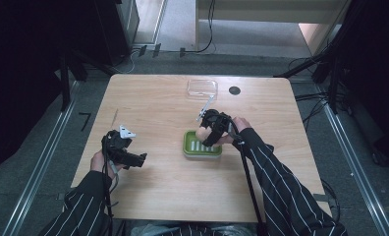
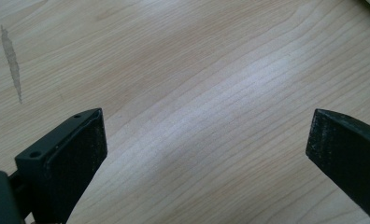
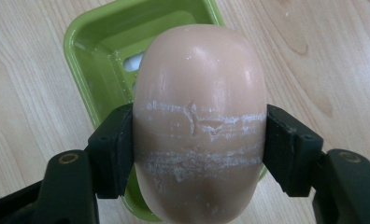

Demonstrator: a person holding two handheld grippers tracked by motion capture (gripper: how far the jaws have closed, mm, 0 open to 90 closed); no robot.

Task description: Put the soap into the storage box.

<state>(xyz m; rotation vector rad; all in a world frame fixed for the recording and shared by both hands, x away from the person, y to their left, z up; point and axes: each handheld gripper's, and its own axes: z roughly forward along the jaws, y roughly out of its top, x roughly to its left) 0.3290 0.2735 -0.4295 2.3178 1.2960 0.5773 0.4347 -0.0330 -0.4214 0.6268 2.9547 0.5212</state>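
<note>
A peach-coloured bar of soap with white scuff lines sits between the jaws of my right gripper, which is shut on its sides. It hangs just above a green soap dish. From the high view the soap and right gripper are over the far left part of the dish, near the table's middle. My left gripper rests at the table's left, held by a hand. Its jaws stand wide apart over bare wood with nothing between them.
A clear plastic lid or tray lies at the far middle of the wooden table, with a small dark round spot beside it. A grey streak marks the wood. Cables run on the floor beyond.
</note>
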